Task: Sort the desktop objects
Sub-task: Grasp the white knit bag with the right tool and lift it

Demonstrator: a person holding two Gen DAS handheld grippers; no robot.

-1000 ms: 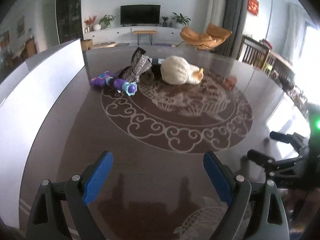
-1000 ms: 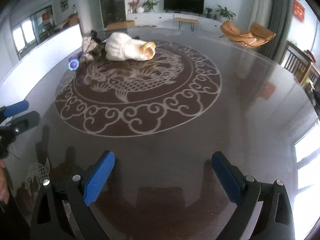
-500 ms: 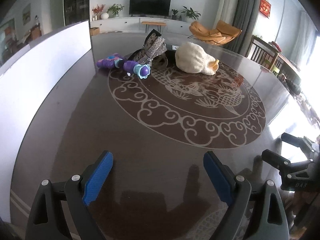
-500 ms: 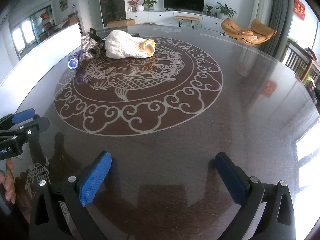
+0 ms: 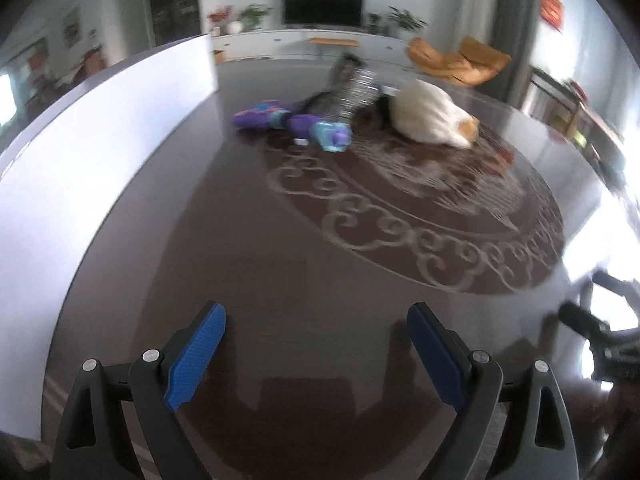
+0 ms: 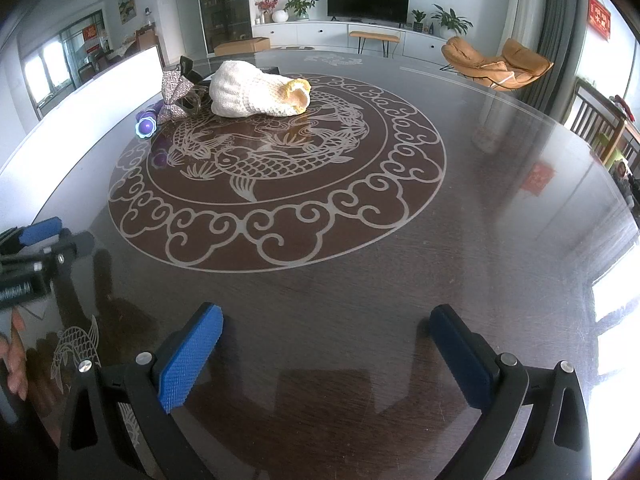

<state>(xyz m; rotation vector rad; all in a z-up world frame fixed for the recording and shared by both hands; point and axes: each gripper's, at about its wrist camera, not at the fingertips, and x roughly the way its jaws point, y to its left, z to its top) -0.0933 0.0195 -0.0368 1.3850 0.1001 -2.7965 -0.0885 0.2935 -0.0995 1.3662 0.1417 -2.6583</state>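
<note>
Far across the dark round table (image 6: 360, 280) lies a small heap of objects. A purple and teal toy (image 5: 296, 122) (image 6: 146, 125) rests at its near left. Behind it lies a sequined silver bow (image 5: 356, 92) (image 6: 174, 90), beside a white knitted pouch (image 5: 430, 118) (image 6: 256, 94) with a yellow rim. Something dark sits between bow and pouch, mostly hidden. My left gripper (image 5: 316, 324) is open and empty, low over the table's near edge. My right gripper (image 6: 326, 326) is also open and empty, far from the heap. Each gripper shows at the edge of the other's view.
A long white panel (image 5: 100, 140) (image 6: 92, 112) stands along the table's left side. The tabletop carries an engraved fish and cloud medallion (image 6: 276, 168). A person's fingers (image 6: 14, 356) show at the left edge of the right wrist view. Chairs and a TV cabinet stand beyond the table.
My left gripper has swung and moved toward the heap, so the toy, bow and pouch sit larger and more centred in its view. The right gripper's view is nearly unchanged.
</note>
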